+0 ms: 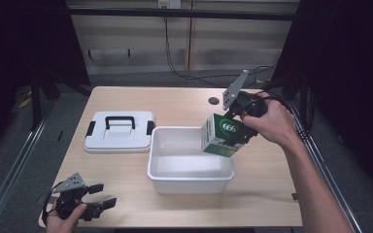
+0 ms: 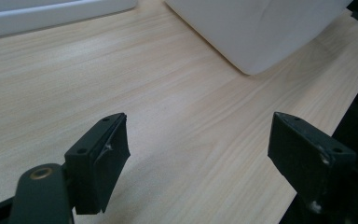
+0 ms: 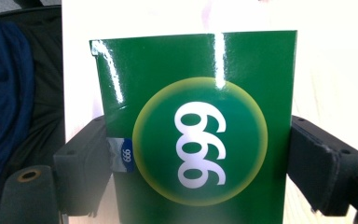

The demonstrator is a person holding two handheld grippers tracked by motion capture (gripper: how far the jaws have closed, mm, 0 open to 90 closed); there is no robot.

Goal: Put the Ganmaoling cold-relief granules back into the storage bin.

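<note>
Jaws of the right gripper (image 1: 237, 130) clamp a glossy green box (image 1: 220, 135).

You have one glossy green cardboard box (image 1: 220, 136), one open white plastic tub (image 1: 190, 167), one white plastic lid with a black handle (image 1: 120, 131), and two black two-jaw grippers: left gripper (image 1: 98, 195), right gripper (image 1: 238, 127).

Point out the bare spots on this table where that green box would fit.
Bare wood: the strip behind the lid and bin, the right edge beside the bin, and the near-left patch between lid and left hand-held gripper. The bin's own floor is free too.
</note>
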